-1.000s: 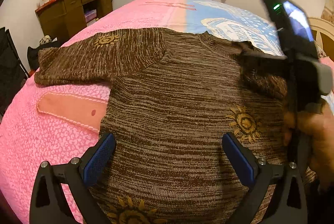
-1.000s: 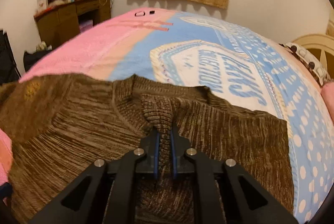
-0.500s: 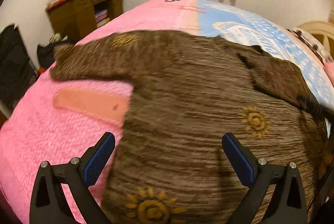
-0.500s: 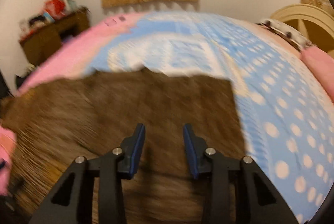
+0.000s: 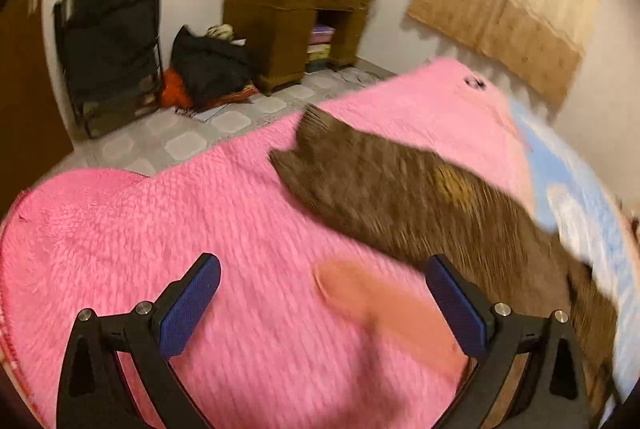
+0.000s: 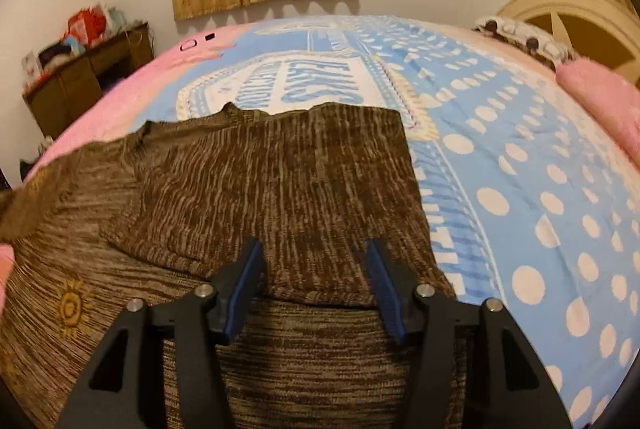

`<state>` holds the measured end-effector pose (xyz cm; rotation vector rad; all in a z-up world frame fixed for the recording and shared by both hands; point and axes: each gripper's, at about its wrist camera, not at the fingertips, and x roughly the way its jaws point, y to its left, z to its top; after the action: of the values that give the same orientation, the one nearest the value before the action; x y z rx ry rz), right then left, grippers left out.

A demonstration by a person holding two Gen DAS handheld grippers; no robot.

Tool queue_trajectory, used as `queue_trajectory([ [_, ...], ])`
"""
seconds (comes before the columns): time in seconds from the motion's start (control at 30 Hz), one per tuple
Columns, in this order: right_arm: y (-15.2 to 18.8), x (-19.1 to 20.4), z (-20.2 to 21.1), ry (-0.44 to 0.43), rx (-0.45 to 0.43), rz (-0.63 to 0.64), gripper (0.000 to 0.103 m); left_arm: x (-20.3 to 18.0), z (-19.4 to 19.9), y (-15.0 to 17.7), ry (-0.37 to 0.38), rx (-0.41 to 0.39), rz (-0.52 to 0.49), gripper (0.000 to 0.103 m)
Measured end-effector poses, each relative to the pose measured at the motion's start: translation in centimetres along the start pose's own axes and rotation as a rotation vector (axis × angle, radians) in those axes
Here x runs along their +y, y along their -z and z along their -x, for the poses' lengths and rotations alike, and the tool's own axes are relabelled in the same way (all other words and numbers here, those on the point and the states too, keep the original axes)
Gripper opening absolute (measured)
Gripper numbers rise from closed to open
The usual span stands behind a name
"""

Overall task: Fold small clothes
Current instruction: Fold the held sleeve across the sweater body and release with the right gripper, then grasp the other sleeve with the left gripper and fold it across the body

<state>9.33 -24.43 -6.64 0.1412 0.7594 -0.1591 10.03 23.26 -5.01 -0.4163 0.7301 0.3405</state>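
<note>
Right tool (image 6: 314, 283): hanging part-open, empty, over the folded-in sleeve (image 6: 280, 189).
Left tool (image 5: 320, 309): gaping wide, empty, over pink blanket (image 5: 160, 229).
Sweater (image 6: 240, 329): lying flat on bed; far sleeve (image 5: 360, 173) sprawling outward.
Technique: probably pinching cuff, carrying it across flat.

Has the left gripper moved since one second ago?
Yes. The left gripper swung left, off the sweater; the desk now sits centre frame.

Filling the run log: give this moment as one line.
task fold small clothes | sweater right sleeve folded in | left sleeve flat | left gripper open | right gripper open
</note>
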Motion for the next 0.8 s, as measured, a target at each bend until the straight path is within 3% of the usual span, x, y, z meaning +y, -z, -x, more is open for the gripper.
queue_trajectory([
  [0.2, 0.1, 0.4, -0.2, 0.003, 0.008, 0.005, 0.057, 0.8, -3.1, -2.2, 0.072, 0.029, 0.118, 0.101],
  [0.3, 0.2, 0.3, -0.2, 0.003, 0.009, 0.007, 0.057, 1.0, -5.0, -2.2, 0.136, 0.075, 0.189, 0.092],
  [0.53, 0.3, 0.3, -0.5, 0.0, 0.01, 0.005, 0.057, 0.8, -5.3, -2.5, 0.141, 0.031, 0.258, 0.089],
  [0.6, 0.3, 0.3, -0.5, 0.001, 0.011, 0.006, 0.057, 1.5, -5.6, -2.9, 0.145, 0.019, 0.317, 0.059],
  [0.63, 0.3, 0.3, -0.5, 0.001, 0.011, 0.006, 0.057, 1.9, -5.9, -3.0, 0.142, 0.027, 0.34, 0.031],
  [0.67, 0.3, 0.3, -0.5, 0.0, 0.011, 0.005, 0.057, 2.4, -6.3, -3.0, 0.13, 0.043, 0.363, 0.017],
  [0.8, 0.3, 0.2, -0.6, -0.002, 0.011, 0.003, 0.058, 2.5, -5.8, -3.0, 0.118, 0.023, 0.339, 0.01],
])
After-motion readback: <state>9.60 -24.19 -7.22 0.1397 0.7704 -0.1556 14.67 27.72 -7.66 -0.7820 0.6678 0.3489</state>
